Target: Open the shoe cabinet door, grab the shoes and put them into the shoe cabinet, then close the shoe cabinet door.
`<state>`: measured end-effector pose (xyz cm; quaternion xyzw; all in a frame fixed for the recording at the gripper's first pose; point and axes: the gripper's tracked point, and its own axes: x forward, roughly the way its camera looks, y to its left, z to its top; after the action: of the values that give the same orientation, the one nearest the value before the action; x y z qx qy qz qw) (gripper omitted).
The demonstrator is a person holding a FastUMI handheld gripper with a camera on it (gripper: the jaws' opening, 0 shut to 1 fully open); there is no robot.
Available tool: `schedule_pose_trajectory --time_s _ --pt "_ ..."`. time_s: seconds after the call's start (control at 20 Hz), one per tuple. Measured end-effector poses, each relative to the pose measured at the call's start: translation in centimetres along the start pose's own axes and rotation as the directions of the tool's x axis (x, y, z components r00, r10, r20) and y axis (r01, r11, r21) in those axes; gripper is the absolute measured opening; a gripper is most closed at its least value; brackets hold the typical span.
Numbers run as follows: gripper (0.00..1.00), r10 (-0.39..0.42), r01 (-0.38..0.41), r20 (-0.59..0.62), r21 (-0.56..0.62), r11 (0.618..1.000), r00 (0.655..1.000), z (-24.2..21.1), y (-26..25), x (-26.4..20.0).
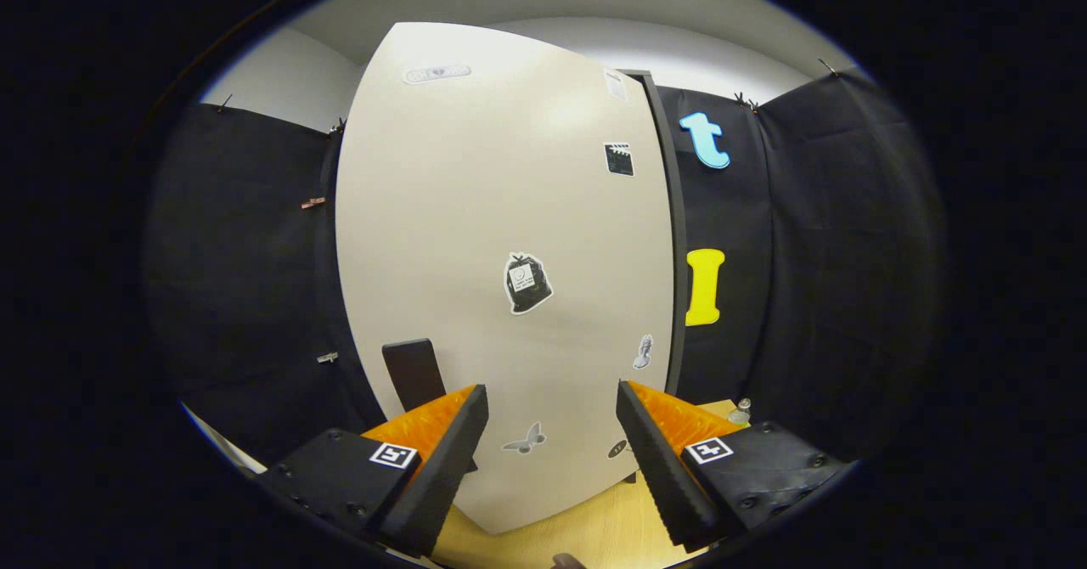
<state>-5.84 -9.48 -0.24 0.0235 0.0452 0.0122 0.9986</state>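
Note:
The cream shoe cabinet door (501,238) rises straight ahead of me, carrying several small stickers. A dark handle (413,372) sticks out of the door low down, just beyond my left finger. My gripper (552,446) is open, its fingers spread wide close in front of the door with nothing between them. A dark edge of the cabinet frame (671,238) runs down the door's right side. I cannot tell whether the door is fully closed.
A light wooden floor (603,526) lies below the door. A small clear bottle (741,412) stands on the floor beyond my right finger. Black cloth walls hang on both sides of the cabinet.

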Motion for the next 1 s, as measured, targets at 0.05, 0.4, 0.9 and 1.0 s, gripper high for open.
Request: schedule_pose_trajectory --time_s 0.05,0.4,0.9,1.0 --pt "0.99 0.003 -0.003 -0.001 -0.001 1.0 1.0 0.0 0.19 0.07" --pt "0.98 0.005 -0.005 -0.018 -0.012 1.0 1.0 -0.06 0.58 0.11" --pt "0.98 0.015 -0.015 -0.03 -0.018 1.0 0.999 0.23 0.79 0.2" --pt "0.98 0.018 -0.019 -0.028 -0.021 1.0 0.999 0.31 0.88 0.21"
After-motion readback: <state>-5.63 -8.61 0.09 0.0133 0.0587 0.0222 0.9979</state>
